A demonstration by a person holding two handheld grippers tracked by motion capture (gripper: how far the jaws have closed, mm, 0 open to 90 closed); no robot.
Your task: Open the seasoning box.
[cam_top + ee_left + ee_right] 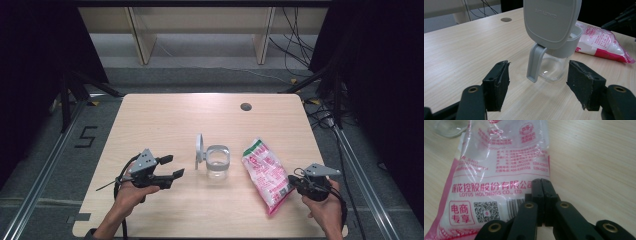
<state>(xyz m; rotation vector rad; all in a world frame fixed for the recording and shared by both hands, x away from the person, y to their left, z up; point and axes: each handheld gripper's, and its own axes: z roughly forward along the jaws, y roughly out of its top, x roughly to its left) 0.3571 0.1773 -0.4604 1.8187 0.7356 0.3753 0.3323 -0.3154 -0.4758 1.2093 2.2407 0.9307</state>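
A clear glass jar point(218, 162) stands mid-table with its grey hinged lid point(199, 150) flipped upright on its left side. A pink-and-white plastic bag point(265, 172) of white grains lies flat to the jar's right. My left gripper point(175, 166) hovers left of the jar, open and empty. In the left gripper view, the jar point(554, 67) and its lid point(551, 20) are just beyond the spread jaws of the left gripper point(537, 82). My right gripper point(290, 179) is shut at the bag's near right edge. In the right gripper view, the closed tips of the right gripper point(541, 182) overlap the bag point(499, 157) near its printed edge.
The light wooden table point(165, 120) has a round cable hole point(245, 106) at the back right. Dark frames and cables stand on the floor at both sides. A wooden shelf unit is beyond the far edge.
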